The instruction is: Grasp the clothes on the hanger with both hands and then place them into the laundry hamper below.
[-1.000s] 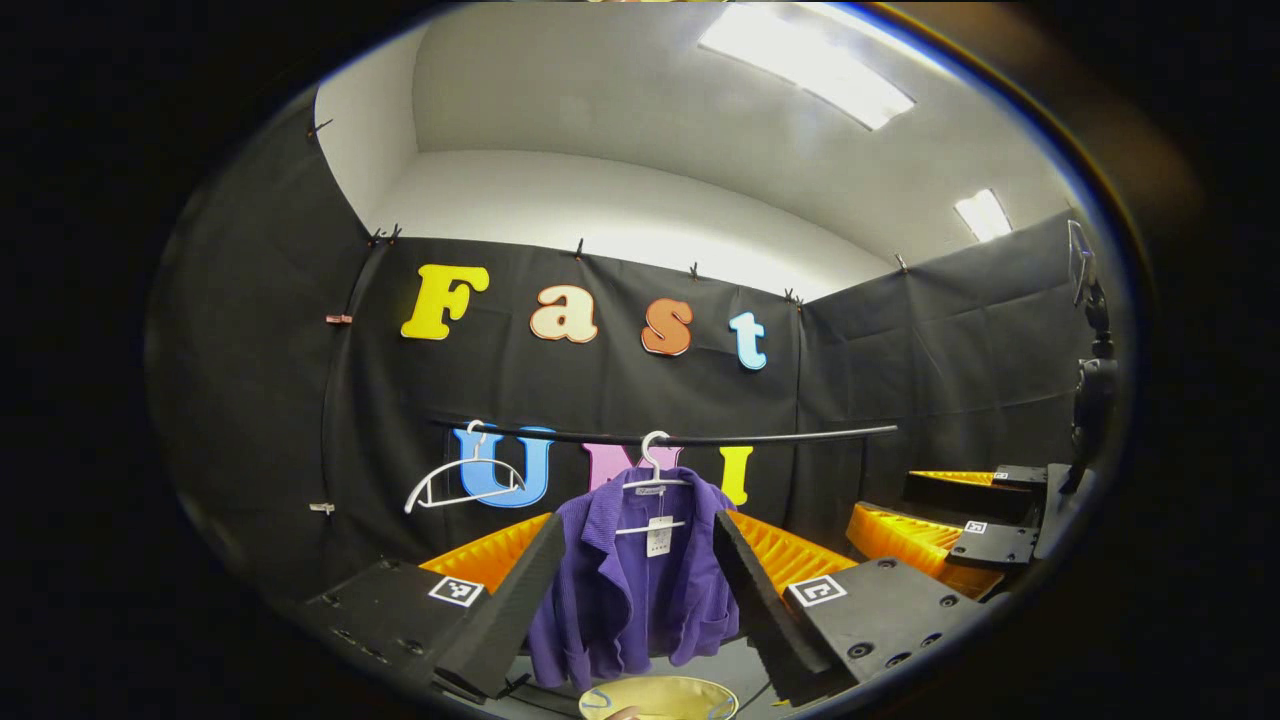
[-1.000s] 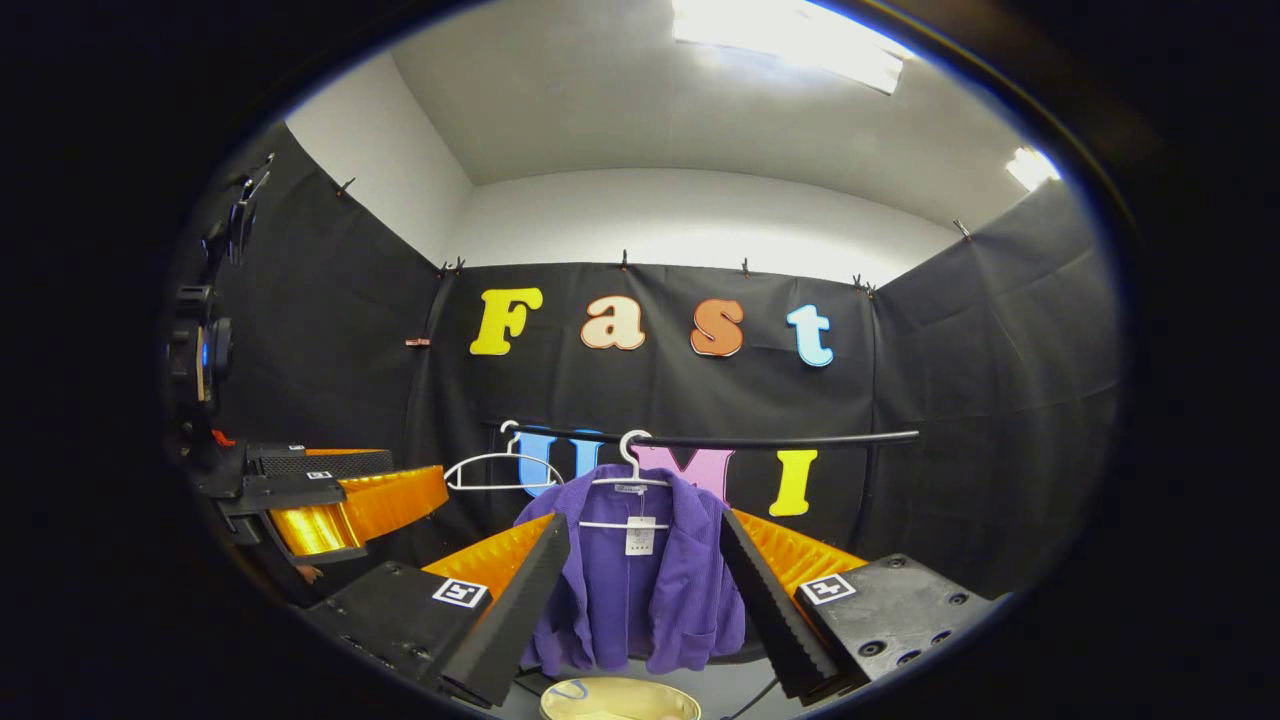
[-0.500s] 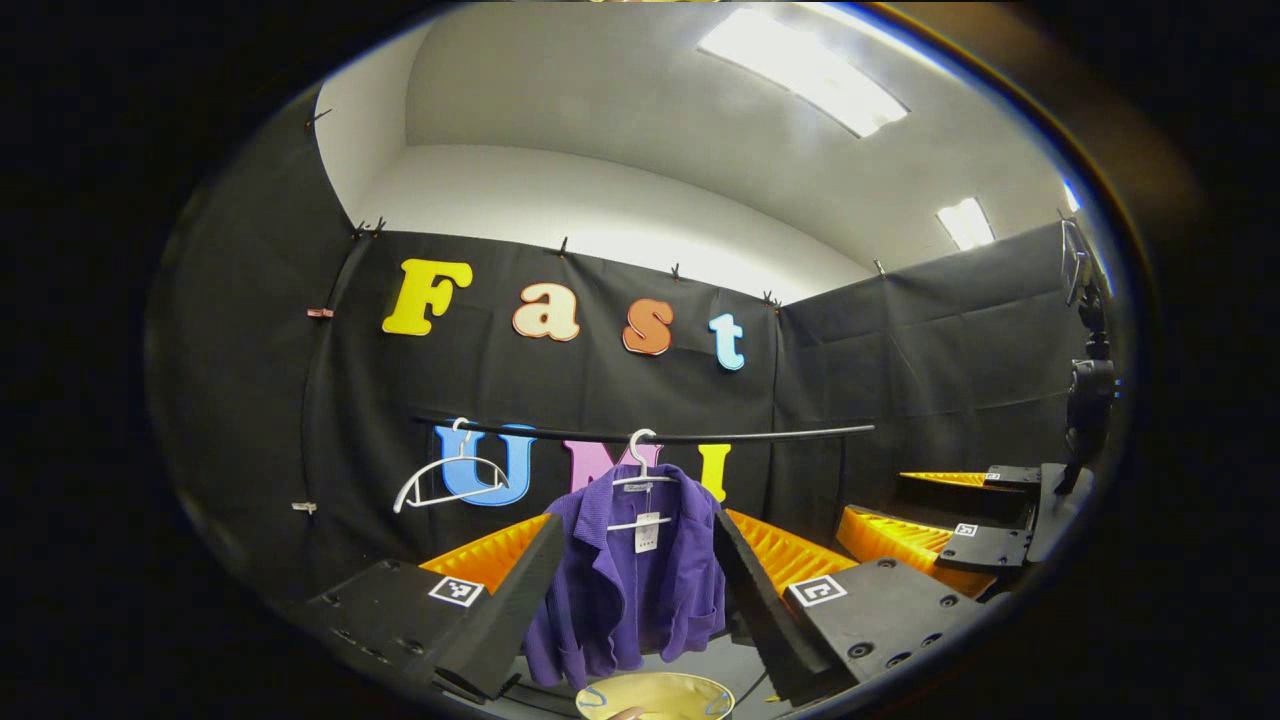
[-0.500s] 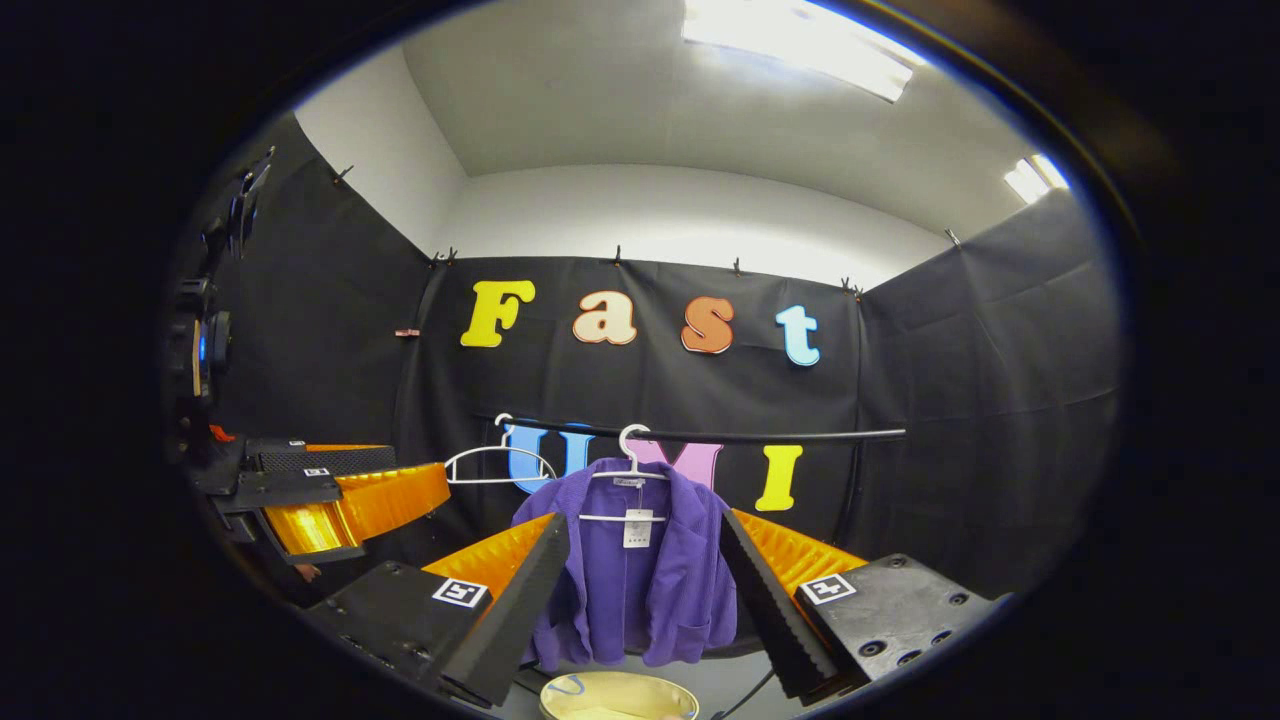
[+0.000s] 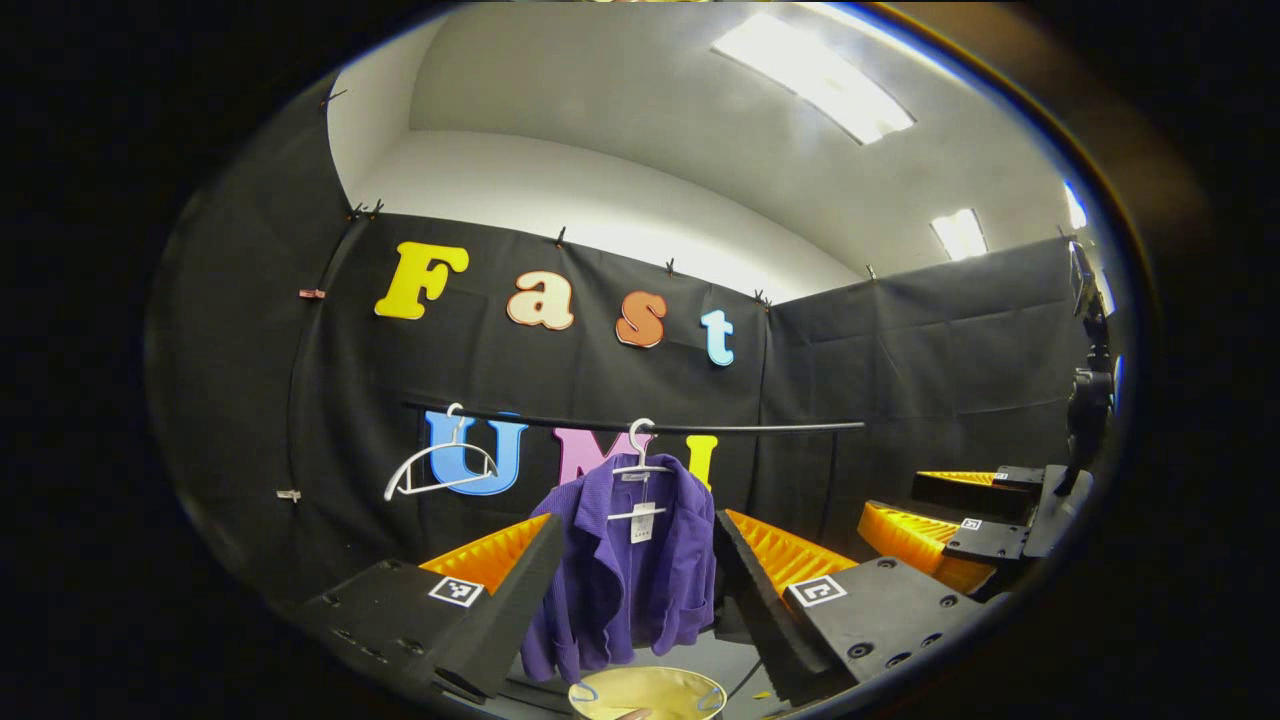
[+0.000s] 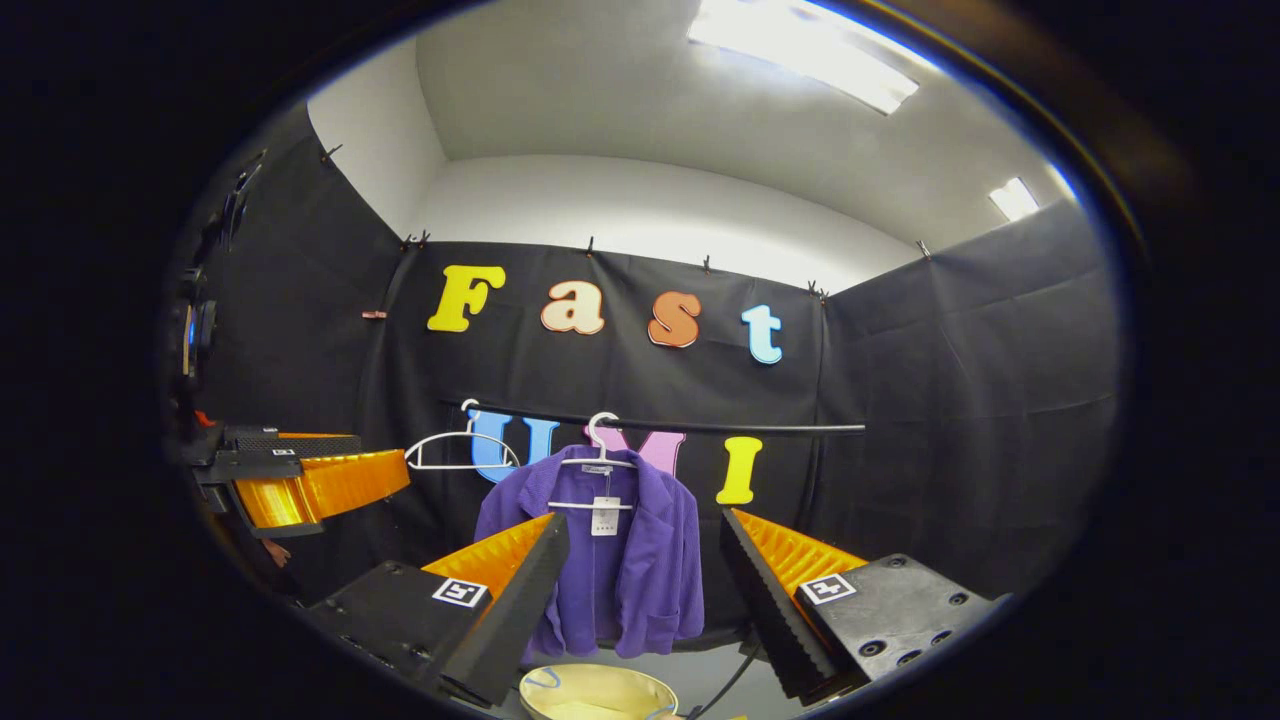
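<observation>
You are holding the left hand-held gripper (image 5: pixel 632 580) and right hand-held gripper (image 6: pixel 640 575) wide apart, gripping nothing. The purple jacket (image 5: pixel 625 560) is hanging lengthwise downward, front facing you, on a white hanger (image 5: pixel 640 465) above the yellow hamper (image 5: pixel 648 692).

Black cloth walls (image 6: pixel 960 400) clipped along the top, white wall above (image 6: pixel 650 215), grey ceiling, bright light panels (image 5: pixel 812 75)

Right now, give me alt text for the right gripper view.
A purple jacket hangs on a white hanger from a black rail, framed by the open right gripper. A yellow hamper sits below; an empty hanger hangs left.
</observation>
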Action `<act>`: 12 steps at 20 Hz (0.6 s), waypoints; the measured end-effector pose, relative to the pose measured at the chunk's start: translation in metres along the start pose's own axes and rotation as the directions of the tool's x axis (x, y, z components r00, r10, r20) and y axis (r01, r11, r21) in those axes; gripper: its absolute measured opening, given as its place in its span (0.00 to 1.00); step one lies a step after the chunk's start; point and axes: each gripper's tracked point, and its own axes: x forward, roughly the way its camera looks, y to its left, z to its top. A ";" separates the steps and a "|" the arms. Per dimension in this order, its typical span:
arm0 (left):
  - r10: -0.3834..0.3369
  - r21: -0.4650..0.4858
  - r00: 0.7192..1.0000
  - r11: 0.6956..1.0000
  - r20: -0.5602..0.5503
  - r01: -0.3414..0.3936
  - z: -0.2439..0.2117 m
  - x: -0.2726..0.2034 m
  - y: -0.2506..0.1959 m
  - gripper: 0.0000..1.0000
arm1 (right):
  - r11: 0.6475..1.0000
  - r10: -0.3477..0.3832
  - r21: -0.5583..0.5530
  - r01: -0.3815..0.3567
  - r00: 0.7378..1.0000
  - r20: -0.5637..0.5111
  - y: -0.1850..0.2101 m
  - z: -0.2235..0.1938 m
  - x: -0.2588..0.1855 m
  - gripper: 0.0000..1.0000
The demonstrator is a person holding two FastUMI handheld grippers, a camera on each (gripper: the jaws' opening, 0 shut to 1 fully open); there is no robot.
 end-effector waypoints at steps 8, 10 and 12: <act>0.039 0.007 0.999 0.999 -0.031 -0.038 -0.042 0.084 0.011 0.95 | 0.993 0.108 0.051 -0.106 0.994 -0.031 0.006 -0.053 0.103 0.97; 0.067 -0.004 0.998 0.998 -0.007 -0.067 -0.052 0.116 0.013 0.95 | 0.985 0.157 0.073 -0.154 0.987 -0.034 0.007 -0.069 0.138 0.97; 0.099 -0.017 0.995 0.995 -0.014 -0.099 -0.072 0.148 0.018 0.95 | 0.981 0.182 0.079 -0.179 0.982 -0.044 -0.001 -0.089 0.173 0.97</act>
